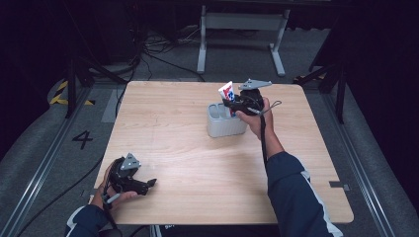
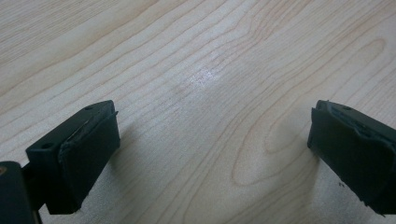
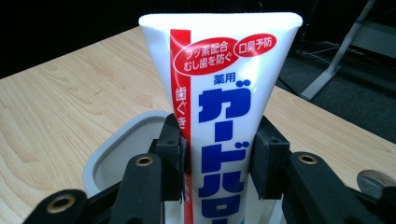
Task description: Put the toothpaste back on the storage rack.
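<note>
While the left gripper (image 1: pixel 151 183) rests on the near left corner of the wooden bench (image 1: pixel 197 163), its jaws spread wide with nothing but bare wood grain between them, the work sits farther back. Past the middle of the bench stands a grey plastic holder (image 1: pixel 225 121) with rounded corners and at least two compartments. Right above it, the right gripper (image 1: pixel 231 104) clamps a white toothpaste tube (image 3: pixel 224 116) with red and blue Japanese print, the pads (image 3: pixel 173 154) pressed on the tube's two sides. The tube stands upright, flat crimped end on top, its lower part inside the holder's rim (image 3: pixel 116 135); whether its bottom touches the floor of the compartment cannot be told. Judging by this, the step in hand is either setting the tube into the holder or lifting it out. The next move calls for a straight, vertical motion so the tube does not catch the rim or tip the light holder. Count: one tube, one holder, two grippers, one bench. Beyond the bench lie cables and a metal frame on a grey floor.
</note>
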Motion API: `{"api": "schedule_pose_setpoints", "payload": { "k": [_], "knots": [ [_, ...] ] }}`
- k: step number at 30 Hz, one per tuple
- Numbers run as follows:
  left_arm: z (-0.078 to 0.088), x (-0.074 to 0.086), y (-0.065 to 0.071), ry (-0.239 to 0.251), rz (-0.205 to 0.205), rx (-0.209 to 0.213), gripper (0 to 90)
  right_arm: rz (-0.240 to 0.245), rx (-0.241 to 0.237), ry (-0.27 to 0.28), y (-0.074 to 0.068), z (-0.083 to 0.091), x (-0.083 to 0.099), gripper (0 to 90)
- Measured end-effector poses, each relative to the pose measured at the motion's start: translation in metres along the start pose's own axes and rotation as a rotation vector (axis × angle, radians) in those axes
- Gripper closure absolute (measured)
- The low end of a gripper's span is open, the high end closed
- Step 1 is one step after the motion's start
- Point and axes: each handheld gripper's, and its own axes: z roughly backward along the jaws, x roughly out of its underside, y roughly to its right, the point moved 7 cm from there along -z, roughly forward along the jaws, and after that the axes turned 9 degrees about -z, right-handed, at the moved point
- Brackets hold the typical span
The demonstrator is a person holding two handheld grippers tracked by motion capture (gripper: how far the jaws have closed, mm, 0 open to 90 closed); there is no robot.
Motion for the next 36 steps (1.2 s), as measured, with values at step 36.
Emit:
{"api": "schedule_pose_setpoints", "payload": {
  "k": [36],
  "knots": [
    [0.0,0.0,0.0,-0.001,-0.005,-0.002,2.7,0.03,0.02,-0.116,0.007,-0.005,0.029,57.5]
  ]
}}
